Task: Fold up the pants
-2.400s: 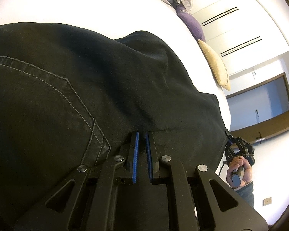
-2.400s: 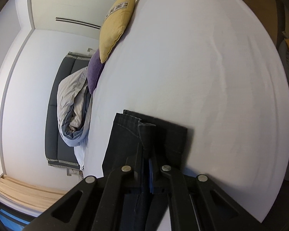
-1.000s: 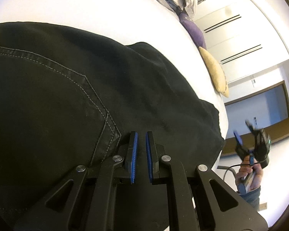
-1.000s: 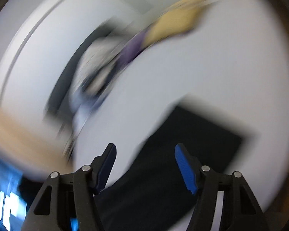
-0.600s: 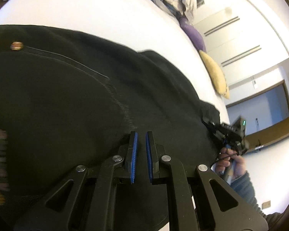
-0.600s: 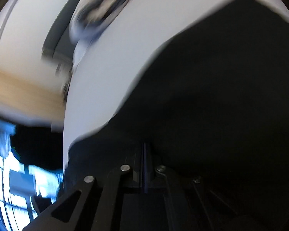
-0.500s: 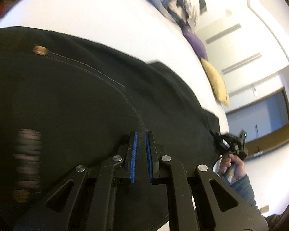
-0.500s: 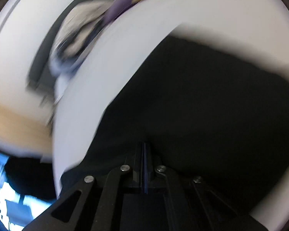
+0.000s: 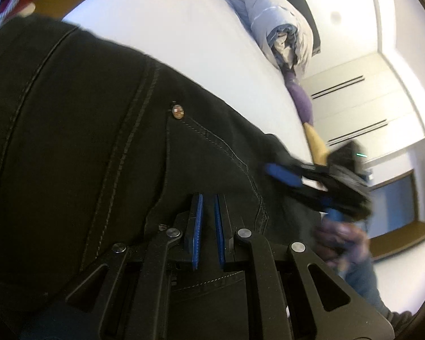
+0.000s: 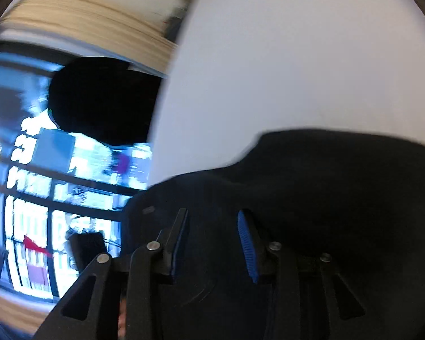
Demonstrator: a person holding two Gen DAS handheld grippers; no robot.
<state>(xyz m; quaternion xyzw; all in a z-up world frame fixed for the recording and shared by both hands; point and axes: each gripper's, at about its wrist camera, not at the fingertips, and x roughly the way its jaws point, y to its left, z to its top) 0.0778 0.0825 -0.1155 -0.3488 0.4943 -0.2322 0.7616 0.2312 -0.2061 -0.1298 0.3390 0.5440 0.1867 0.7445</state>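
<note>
open white bed (image 9: 184, 28) beyond pants (image 9: 70, 141), rolled duvet (image 9: 280, 34) at far edge

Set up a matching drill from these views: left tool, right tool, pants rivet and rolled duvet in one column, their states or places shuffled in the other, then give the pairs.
Column 1:
1. left tool
2. right tool
3. rivet
4. duvet

Column 2:
A. rolled up at the far end of the bed
B. blue pads spread wide over black cloth
C. pads nearly together, gripping the pants
D. copper dot at a pocket corner

Pairs: 1-C, 2-B, 3-D, 4-A
</note>
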